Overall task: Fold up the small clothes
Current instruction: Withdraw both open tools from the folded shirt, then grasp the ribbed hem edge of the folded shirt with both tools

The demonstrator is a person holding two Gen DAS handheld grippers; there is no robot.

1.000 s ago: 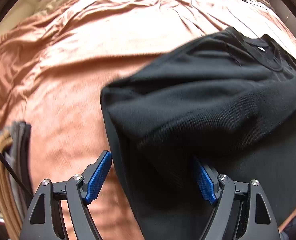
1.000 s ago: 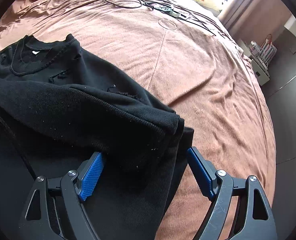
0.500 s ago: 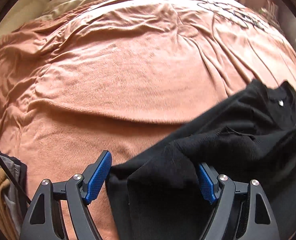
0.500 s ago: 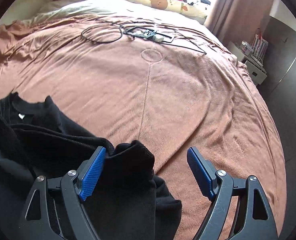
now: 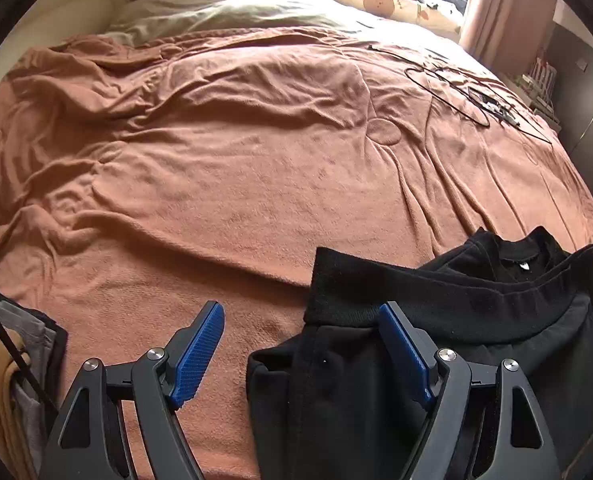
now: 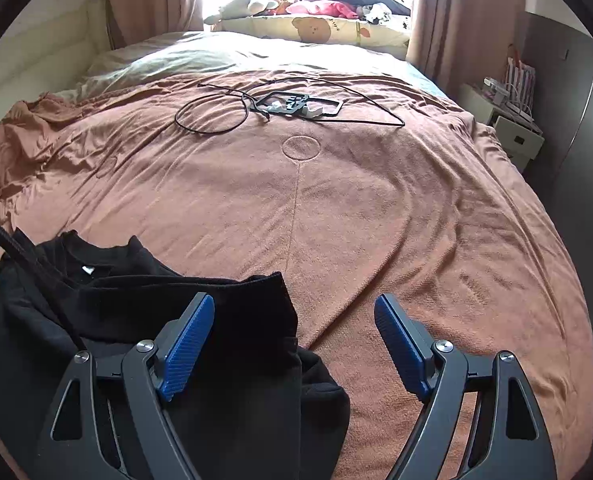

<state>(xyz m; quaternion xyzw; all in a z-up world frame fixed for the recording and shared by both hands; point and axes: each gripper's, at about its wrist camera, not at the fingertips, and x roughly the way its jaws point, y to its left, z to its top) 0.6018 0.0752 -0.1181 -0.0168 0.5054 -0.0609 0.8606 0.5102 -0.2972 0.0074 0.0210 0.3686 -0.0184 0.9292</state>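
Left wrist view shows the left gripper (image 5: 302, 354) with its blue-padded jaws spread wide and nothing pinched between them; the left edge of the black garment (image 5: 436, 320) lies below the gap and behind the right-hand pad, loose on the bed. The garment is a dark knit top, partly folded, with its ribbed hem turned up toward the neckline. A small white label (image 5: 525, 266) sits inside the collar, too small to read. It rests on the brown bedspread (image 5: 236, 168), at the near edge of the bed. At the far left edge a pile of grey and tan clothes (image 5: 12, 364) is partly in view.

Right wrist view shows the right gripper (image 6: 294, 346), its jaws likewise wide apart and gripping nothing; the garment's right edge lies under the left-hand pad and part of the gap, with bare bedspread under the rest. The white collar label (image 6: 87, 269) shows here too, again unreadable. Farther up the bed lie a black cable (image 6: 210, 114) in a loop and a small dark frame-like device (image 6: 296, 104). A cream pillow with a bear print (image 6: 312, 30) lies under the window; no writing on it can be made out. A bedside cabinet (image 6: 508, 128) stands at the right.
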